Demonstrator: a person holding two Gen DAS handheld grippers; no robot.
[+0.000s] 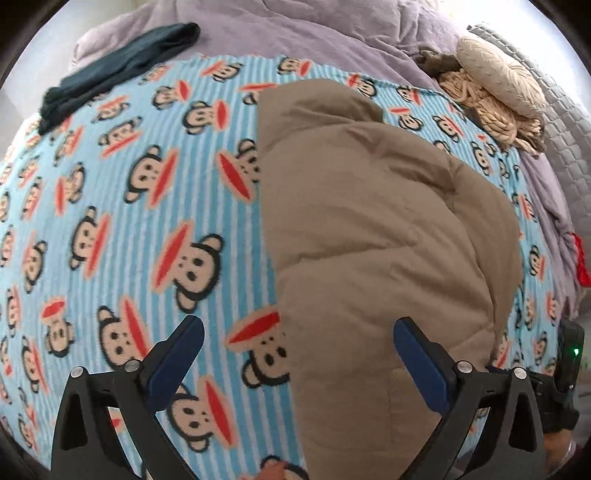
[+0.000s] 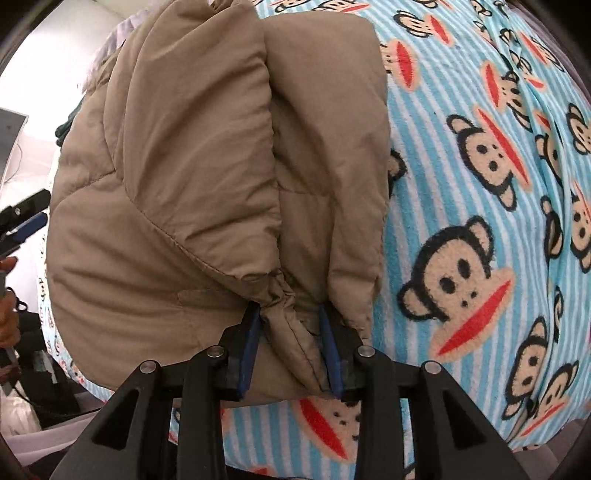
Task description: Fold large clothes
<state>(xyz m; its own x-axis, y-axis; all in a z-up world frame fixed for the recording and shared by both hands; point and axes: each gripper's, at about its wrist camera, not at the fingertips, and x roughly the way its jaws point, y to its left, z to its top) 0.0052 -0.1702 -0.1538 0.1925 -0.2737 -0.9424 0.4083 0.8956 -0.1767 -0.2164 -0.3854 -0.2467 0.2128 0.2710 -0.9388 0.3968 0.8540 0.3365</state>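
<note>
A tan padded jacket (image 1: 376, 229) lies partly folded on a blue striped blanket with monkey faces (image 1: 122, 206). My left gripper (image 1: 299, 332) is open and empty, hovering over the jacket's near left edge. In the right wrist view my right gripper (image 2: 290, 314) is shut on the gathered cuff of the jacket's sleeve (image 2: 284, 295), with the jacket (image 2: 177, 192) bulging up ahead of it. The left gripper shows at the left edge of that view (image 2: 26, 221).
A dark teal garment (image 1: 118, 62) lies at the blanket's far left. Beige cushions and knitted cloth (image 1: 495, 96) sit at the far right. A lilac duvet (image 1: 314, 33) is bunched behind. The monkey blanket (image 2: 480, 221) spreads right of the jacket.
</note>
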